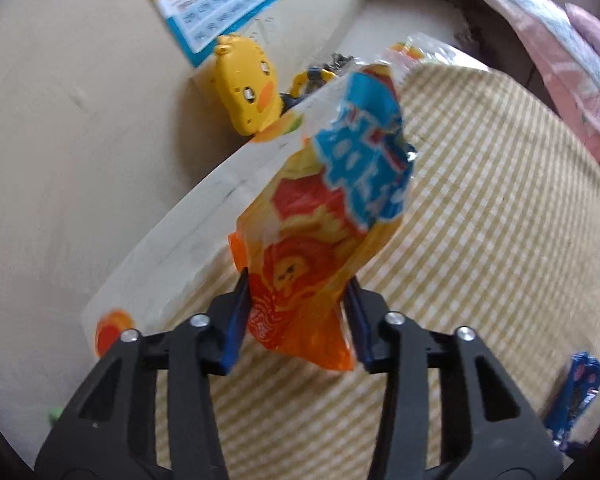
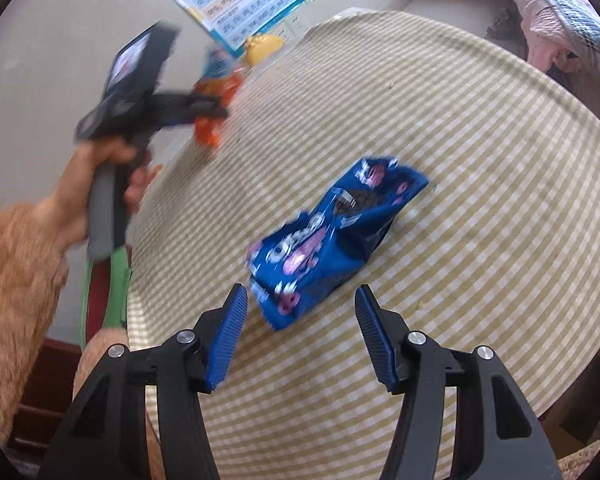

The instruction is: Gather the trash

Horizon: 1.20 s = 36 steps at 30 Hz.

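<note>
Left wrist view: my left tool pinching crinkly orange-yellow snack wrapper, lifted above checked desk. My right tool half open, empty, over blue cookie packet; next, lower and close on it.

A yellow duck toy stood at eleven o'clock beside the checked tablecloth, under a wall chart.

The cookie packet lies on the tablecloth, near the table's middle, just ahead of the right gripper, at its twelve o'clock. At about ten o'clock (toward the table's far edge) the left gripper holds the snack wrapper above the cloth. Behind that wrapper, a duck toy sits against the wall, below a poster.
</note>
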Each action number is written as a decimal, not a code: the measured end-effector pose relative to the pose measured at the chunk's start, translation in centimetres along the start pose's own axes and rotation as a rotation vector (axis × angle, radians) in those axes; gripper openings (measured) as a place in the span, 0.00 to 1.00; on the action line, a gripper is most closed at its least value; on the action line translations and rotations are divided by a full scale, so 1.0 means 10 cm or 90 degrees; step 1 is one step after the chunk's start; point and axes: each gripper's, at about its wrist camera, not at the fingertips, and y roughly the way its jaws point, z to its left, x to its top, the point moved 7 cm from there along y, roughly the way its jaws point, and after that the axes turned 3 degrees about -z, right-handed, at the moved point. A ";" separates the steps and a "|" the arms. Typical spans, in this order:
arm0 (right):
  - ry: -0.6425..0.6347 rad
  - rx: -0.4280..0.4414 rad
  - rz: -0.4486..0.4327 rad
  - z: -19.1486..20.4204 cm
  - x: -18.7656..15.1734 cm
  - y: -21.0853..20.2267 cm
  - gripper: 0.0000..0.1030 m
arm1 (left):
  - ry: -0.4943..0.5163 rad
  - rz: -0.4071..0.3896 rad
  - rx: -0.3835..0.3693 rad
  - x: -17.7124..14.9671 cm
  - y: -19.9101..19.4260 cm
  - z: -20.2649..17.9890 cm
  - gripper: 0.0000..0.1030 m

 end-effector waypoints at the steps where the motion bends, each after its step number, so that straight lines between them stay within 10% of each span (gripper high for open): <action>1: 0.007 -0.002 -0.007 -0.02 0.03 0.00 0.54 | -0.023 -0.006 -0.007 -0.07 -0.09 0.05 0.36; 9: 0.036 -0.012 -0.040 -0.07 0.13 -0.03 0.64 | -0.057 -0.095 -0.056 -0.86 -1.05 0.10 0.33; 19: 0.070 -0.040 -0.063 -0.22 0.13 -0.14 0.71 | -0.212 -0.041 -0.137 -1.90 -1.53 0.10 0.33; 36: 0.114 -0.132 -0.025 -0.11 0.36 0.28 0.77 | -0.182 -0.126 -0.106 -1.90 -1.98 0.25 0.36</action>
